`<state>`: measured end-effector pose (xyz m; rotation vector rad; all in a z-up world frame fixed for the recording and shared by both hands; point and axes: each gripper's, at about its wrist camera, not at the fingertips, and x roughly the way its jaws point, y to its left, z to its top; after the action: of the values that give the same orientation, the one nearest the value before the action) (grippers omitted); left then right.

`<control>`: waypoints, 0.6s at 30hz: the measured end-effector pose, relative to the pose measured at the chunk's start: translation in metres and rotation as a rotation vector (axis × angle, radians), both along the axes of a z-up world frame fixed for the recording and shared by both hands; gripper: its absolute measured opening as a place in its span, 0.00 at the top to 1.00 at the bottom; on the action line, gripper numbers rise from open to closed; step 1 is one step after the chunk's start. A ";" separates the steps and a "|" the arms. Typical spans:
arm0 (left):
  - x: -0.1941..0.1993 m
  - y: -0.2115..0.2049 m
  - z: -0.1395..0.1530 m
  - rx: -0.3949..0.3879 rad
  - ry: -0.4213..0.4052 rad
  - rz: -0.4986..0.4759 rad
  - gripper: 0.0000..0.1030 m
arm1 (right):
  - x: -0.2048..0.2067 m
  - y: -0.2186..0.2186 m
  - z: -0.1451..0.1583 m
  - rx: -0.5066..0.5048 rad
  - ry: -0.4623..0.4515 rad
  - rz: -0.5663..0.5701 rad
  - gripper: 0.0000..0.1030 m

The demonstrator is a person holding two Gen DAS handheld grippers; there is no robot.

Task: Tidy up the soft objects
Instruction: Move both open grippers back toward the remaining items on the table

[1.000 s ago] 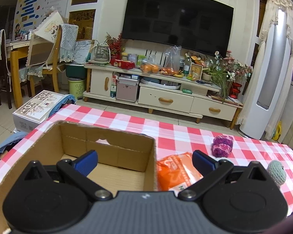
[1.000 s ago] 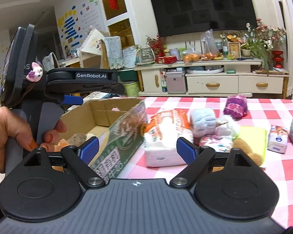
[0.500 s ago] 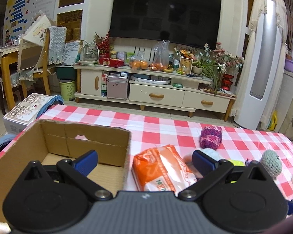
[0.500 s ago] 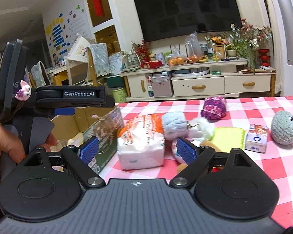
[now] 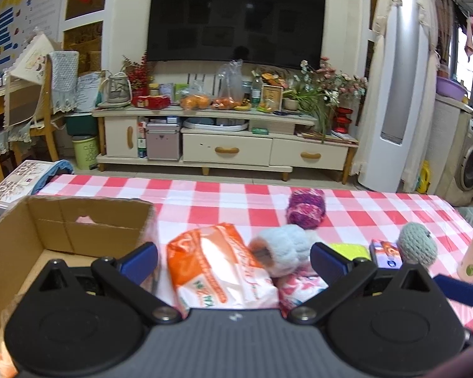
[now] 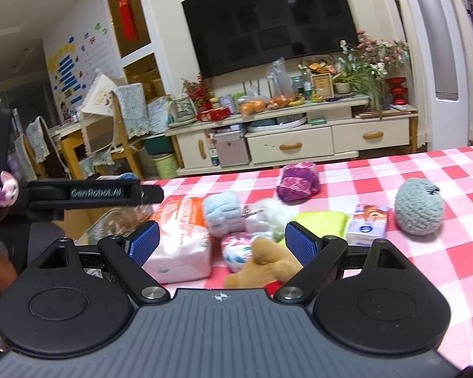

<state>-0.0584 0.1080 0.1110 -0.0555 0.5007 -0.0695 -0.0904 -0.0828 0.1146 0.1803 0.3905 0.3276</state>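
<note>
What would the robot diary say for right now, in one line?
left gripper: open, over orange tissue pack | right gripper: open, near brown plush toy | cardboard box: open

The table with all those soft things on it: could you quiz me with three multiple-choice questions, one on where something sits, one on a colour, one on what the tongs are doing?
1. Where is the cardboard box compared with the orange tissue pack?
A. To its left in the left tongs' view
B. On top of it
C. Far to its right

2. What colour is the yarn ball lying farthest back on the checked tablecloth?
A. Yellow
B. Purple
C. Black

3. What state are the right tongs in?
A. Shut on the brown plush toy
B. Shut on nothing
C. Open, holding nothing

Answers:
1 A: the box fills the left side of that view, the pack sits beside it.
2 B: the ball behind the rest is purple.
3 C: the blue pads stand wide apart, with the toy lying loose on the cloth.
</note>
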 end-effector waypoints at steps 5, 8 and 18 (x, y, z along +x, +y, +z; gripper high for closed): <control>0.001 -0.015 -0.003 0.012 0.007 -0.030 0.01 | -0.001 -0.005 -0.002 0.006 -0.001 -0.038 0.00; 0.001 -0.023 -0.006 0.017 0.013 -0.046 0.01 | -0.003 -0.008 -0.004 0.009 -0.004 -0.065 0.00; -0.002 -0.057 -0.019 0.039 0.044 -0.146 0.01 | 0.001 -0.032 -0.010 0.032 -0.001 -0.197 0.00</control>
<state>-0.0605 0.0513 0.0922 0.0183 0.5491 -0.2021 -0.0898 -0.1143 0.1050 0.2477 0.3636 0.1397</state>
